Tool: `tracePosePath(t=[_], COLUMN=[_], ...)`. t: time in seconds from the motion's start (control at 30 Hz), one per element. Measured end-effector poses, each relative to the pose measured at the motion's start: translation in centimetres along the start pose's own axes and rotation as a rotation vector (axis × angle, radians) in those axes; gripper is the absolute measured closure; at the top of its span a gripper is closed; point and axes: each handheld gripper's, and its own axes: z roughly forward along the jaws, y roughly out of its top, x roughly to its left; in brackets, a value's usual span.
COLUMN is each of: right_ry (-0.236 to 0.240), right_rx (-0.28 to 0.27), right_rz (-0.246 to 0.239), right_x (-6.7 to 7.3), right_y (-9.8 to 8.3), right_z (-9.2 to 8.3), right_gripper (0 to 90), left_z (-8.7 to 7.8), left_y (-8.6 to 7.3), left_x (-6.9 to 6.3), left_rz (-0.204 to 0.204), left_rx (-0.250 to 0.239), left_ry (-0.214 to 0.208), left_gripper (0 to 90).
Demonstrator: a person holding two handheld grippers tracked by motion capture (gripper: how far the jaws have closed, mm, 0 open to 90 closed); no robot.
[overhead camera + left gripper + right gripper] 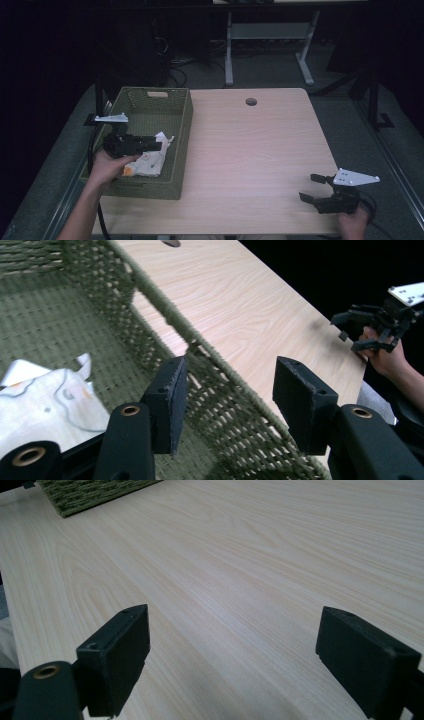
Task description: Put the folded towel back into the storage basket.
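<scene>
- Left of the high view: a white, crumpled cloth point(150, 161) with orange marks lies inside the green woven basket point(185, 130), apparently already put down there; nothing else waits on the table.
- The left gripper point(159, 144) hovers above the cloth, jaws apart and empty; in the left gripper view the cloth point(45, 395) sits at lower left.
- Lower right: the right gripper point(312, 187) rests idle over the bare wooden table point(250, 150), jaws wide apart, holding nothing.
</scene>
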Motion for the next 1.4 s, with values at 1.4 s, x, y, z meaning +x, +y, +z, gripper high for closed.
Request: tracePosePath(t=[1.4], right_ry=[0.016], right_rx=[-0.001], right_rz=[-0.017], right_x=[-0.1], right_y=[0.1], right_z=[-0.1], right_gripper=[13.5], left_z=[8.6], left_y=[2.5], left_x=[-10.0], left_rz=[0.222], left_rx=[0.079], left_ry=[-0.088], left_gripper=[44.1])
